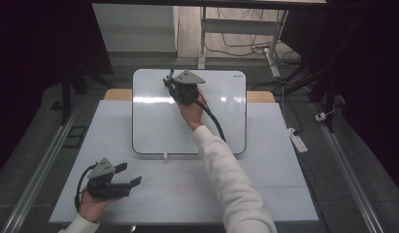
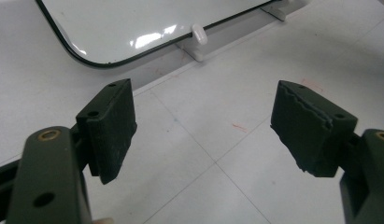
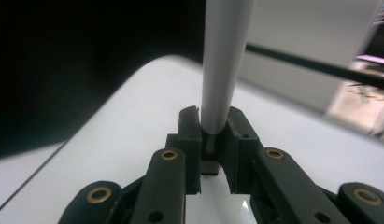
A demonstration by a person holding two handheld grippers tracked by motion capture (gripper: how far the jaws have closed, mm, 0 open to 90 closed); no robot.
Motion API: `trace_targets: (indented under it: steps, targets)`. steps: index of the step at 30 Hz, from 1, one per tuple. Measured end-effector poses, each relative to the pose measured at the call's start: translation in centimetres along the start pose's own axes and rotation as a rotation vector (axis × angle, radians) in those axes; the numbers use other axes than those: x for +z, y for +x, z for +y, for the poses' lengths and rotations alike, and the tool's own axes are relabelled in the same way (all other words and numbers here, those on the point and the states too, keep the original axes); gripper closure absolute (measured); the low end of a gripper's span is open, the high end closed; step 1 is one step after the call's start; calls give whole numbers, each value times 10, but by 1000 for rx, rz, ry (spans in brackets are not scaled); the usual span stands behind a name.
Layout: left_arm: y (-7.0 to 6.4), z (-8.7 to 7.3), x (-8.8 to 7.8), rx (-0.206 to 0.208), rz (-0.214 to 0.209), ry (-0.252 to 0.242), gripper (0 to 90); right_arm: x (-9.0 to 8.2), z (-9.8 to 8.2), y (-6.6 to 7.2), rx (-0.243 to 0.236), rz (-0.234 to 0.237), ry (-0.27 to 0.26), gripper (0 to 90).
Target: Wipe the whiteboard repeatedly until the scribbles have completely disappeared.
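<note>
A: What sits nearest the person?

B: The left gripper (image 1: 120, 180), held low at the near left corner of the pale surface (image 1: 265, 194). Its jaws stand wide apart with nothing between them; in the left gripper view the two dark pads frame bare tabletop with a few faint red marks.

A: And just beyond it?

B: The near edge of the whiteboard (image 1: 153, 126), a white panel with a thin dark rim and rounded corners, lying flat in the middle of the surface. A small white clip (image 2: 199, 33) sits at that near edge.

A: Where is the right gripper?

B: Farther off. The arm in the white sleeve (image 1: 231, 179) reaches across the board, and the right gripper (image 1: 172, 81) is over its far edge, left of centre.

A: What are its jaws doing?

B: They are clamped narrow on a pale grey marker (image 3: 222, 70), gripped near its lower end. In the right gripper view the barrel rises straight up out of the jaws, with the board's white face and rounded corner behind it.
</note>
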State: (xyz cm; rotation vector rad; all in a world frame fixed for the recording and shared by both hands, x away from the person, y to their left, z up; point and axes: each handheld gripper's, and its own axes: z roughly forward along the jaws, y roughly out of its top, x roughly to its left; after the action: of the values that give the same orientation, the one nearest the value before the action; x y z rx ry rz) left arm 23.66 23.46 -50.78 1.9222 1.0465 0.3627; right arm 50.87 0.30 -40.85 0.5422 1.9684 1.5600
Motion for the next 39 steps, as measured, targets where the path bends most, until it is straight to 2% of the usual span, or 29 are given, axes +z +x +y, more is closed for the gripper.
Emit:
trace_targets:
  steps: [2,4,6,8,9,13,14,17,18,20,22,25,26,29,32,37,39]
  targets:
    - [-1,0,0,4,0,1,227,0,-3,8,-18,42,24,785]
    - [-2,0,-1,11,7,2,227,-2,-3,4,0,42,24,785]
    - [-3,0,-2,17,15,1,227,-7,-1,-5,23,-14,11,785]
    - [-2,0,-3,16,16,-3,228,-12,-2,-13,64,-44,-5,785]
    - [-2,0,-3,14,15,-3,227,-14,-2,-13,59,-51,-9,785]
    - [-3,0,-2,17,14,-2,227,-17,-6,-7,12,-13,20,785]
    - [-3,0,-3,17,15,-3,228,-19,-6,-10,24,-8,20,785]
    - [-2,0,-3,16,17,-6,227,-27,-9,-22,73,-48,-1,785]
    - [-2,0,-3,14,17,-6,227,-29,-10,-22,81,-41,-4,785]
    - [-2,0,-2,14,16,-2,228,-31,-11,-18,51,-27,14,785]
    - [-2,0,-1,15,17,0,227,-33,-13,-15,35,12,48,785]
    - [-1,0,-1,10,14,-1,228,-43,-15,-19,74,18,64,785]
    - [-1,0,0,9,14,0,228,-48,-16,-21,85,12,70,785]
    - [-1,0,2,13,13,2,228,-66,-20,-19,85,38,69,785]
    - [-1,0,3,16,14,2,228,-85,-23,-14,76,78,74,785]
    - [-1,1,4,18,29,-9,231,-120,-32,-6,115,148,90,785]
    - [-2,1,5,21,34,-10,231,-130,-36,-2,113,169,102,785]
